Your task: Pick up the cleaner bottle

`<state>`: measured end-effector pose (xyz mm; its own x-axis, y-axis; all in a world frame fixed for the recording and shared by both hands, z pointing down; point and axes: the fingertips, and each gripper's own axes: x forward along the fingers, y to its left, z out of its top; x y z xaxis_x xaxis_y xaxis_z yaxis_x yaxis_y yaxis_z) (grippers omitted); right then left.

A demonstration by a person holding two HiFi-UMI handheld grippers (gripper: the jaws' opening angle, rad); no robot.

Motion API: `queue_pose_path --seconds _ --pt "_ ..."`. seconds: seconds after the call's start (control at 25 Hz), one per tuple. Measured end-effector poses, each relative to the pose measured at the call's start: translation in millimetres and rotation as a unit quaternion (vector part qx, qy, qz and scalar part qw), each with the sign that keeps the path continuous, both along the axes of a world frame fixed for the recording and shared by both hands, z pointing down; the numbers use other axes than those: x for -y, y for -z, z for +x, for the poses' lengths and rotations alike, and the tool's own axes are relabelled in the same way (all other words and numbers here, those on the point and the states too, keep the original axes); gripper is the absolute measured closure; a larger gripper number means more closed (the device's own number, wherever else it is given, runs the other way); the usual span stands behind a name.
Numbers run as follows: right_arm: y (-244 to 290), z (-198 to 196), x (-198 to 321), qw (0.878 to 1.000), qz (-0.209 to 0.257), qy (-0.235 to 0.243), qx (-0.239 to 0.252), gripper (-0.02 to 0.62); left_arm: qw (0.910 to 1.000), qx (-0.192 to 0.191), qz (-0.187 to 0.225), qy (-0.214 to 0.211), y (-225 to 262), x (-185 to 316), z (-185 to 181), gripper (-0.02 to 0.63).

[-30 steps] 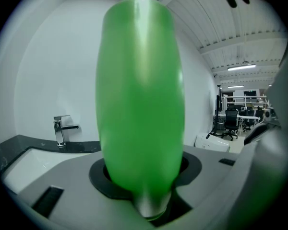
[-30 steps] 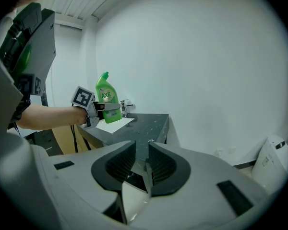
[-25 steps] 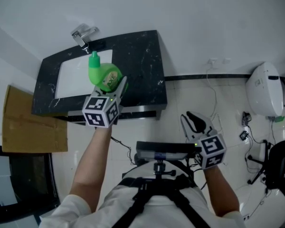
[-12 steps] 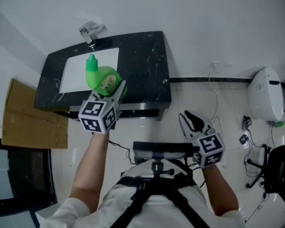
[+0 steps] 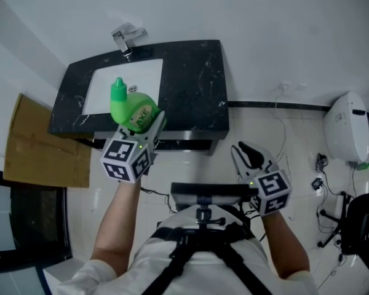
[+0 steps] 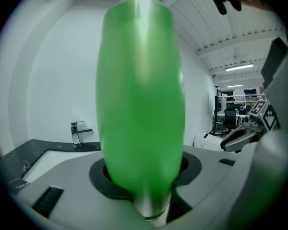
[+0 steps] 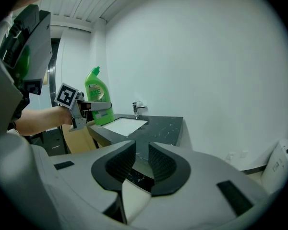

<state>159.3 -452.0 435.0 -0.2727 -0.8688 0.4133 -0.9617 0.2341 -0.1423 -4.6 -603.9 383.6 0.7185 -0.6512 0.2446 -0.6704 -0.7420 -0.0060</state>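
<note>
The green cleaner bottle (image 5: 133,110) hangs upright in the air at the front edge of the black counter (image 5: 194,85), cap up. My left gripper (image 5: 149,123) is shut on its lower body, one jaw on each side. In the left gripper view the bottle (image 6: 139,95) fills the middle and hides the fingertips. The right gripper view shows the bottle (image 7: 97,99) and the left gripper (image 7: 93,107) from the side. My right gripper (image 5: 247,154) is lower and to the right, over the floor. Its jaws (image 7: 141,159) stand a narrow gap apart with nothing between them.
A white sink basin (image 5: 126,82) with a chrome faucet (image 5: 126,39) is set in the counter against the white wall. Flat cardboard (image 5: 40,143) leans left of it. A white appliance (image 5: 347,128), a black chair (image 5: 357,223) and cables are at the right.
The left gripper has drawn the bottle back from over the sink's edge toward the person and the counter's front. The right gripper has barely shifted.
</note>
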Motion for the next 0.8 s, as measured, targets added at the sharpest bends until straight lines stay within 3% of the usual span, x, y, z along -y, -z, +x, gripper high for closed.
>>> queue_pose_path --seconds 0.8 --pt "0.7 -31.5 12.4 1.0 -0.004 0.029 -0.005 0.514 0.9999 0.004 -0.007 0.012 -6.1 -26.1 -41.8 0.43"
